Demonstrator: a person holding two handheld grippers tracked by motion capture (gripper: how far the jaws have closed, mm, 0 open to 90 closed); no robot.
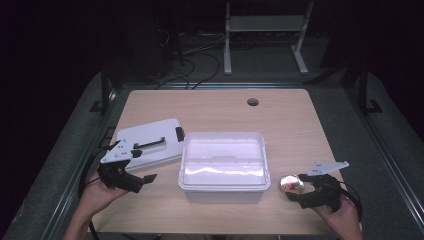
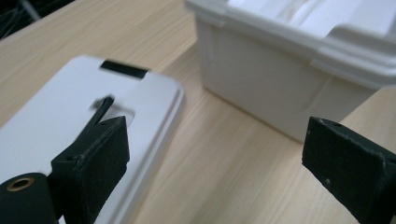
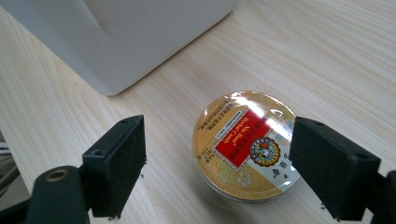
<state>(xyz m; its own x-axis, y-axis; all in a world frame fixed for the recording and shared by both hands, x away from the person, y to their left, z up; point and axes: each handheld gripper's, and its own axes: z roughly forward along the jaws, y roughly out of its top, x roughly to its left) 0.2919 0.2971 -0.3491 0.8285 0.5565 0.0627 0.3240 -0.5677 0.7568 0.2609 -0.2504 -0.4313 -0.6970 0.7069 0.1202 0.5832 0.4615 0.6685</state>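
A round gold tin [image 3: 247, 144] with a red label lies flat on the wooden table, just right of the white plastic bin [image 1: 222, 187]. My right gripper [image 3: 219, 168] is open around the tin, whose right edge sits close to the right jaw. In the high view the tin [image 1: 291, 184] lies at the tip of the right gripper [image 1: 298, 190]. The bin's white lid [image 1: 150, 142] rests flat on the table, left of the bin. My left gripper [image 1: 142, 166] stands open with nothing in it, over the lid's near edge. Between its jaws [image 2: 215, 168] is bare table, with the lid [image 2: 56, 121] on the left and the bin wall [image 2: 280, 79] ahead.
The open bin [image 1: 186, 150] looks empty and takes up the table's middle. A round cable hole [image 1: 253, 102] is near the far edge. Bare wood [image 1: 280, 115] lies behind the bin. A metal stand [image 1: 265, 25] and cables are on the floor beyond.
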